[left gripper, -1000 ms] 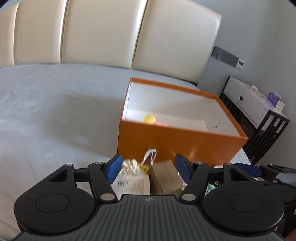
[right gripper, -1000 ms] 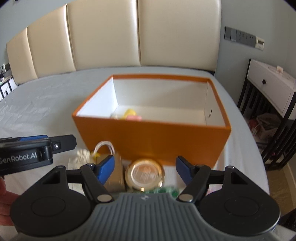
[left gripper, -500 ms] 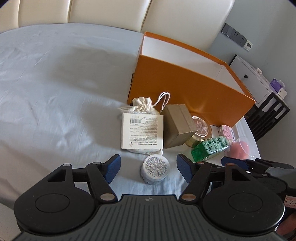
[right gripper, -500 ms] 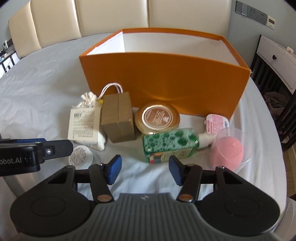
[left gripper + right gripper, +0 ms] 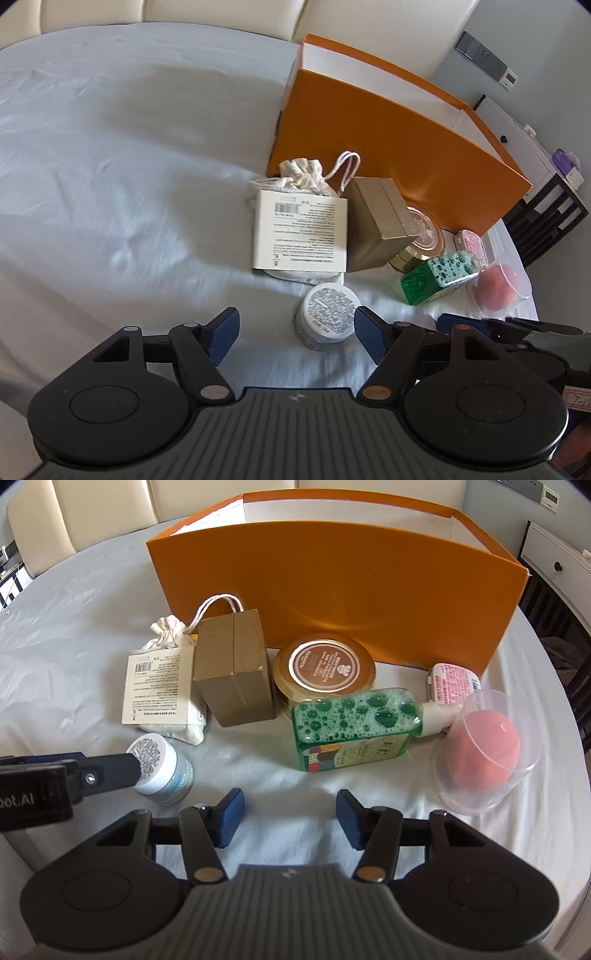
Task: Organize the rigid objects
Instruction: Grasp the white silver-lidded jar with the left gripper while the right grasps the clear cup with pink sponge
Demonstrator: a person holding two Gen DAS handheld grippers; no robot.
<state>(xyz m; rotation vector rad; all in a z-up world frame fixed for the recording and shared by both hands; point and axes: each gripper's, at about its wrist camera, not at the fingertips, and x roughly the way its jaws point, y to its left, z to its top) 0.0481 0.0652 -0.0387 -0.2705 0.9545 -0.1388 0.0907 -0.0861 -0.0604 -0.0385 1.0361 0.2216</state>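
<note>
left gripper (image 5: 293, 334) – being held wide beside small jar (image 5: 328, 318) | right gripper (image 5: 290, 819) – being held wide, green bottle (image 5: 354, 729) ahead | orange box (image 5: 332, 572) behind

An orange box (image 5: 332, 590) with a white inside stands on a pale grey bedsheet (image 5: 110, 184). The bottle (image 5: 354, 727) is green and speckled with bubbles. The sponge (image 5: 480, 753) is pink under a clear dome, the small box (image 5: 234, 664) olive-brown, the tin (image 5: 325, 668) gold with a brown lid, the pouch (image 5: 166, 631) cream, and the jar (image 5: 162, 768) white with black print.
</note>
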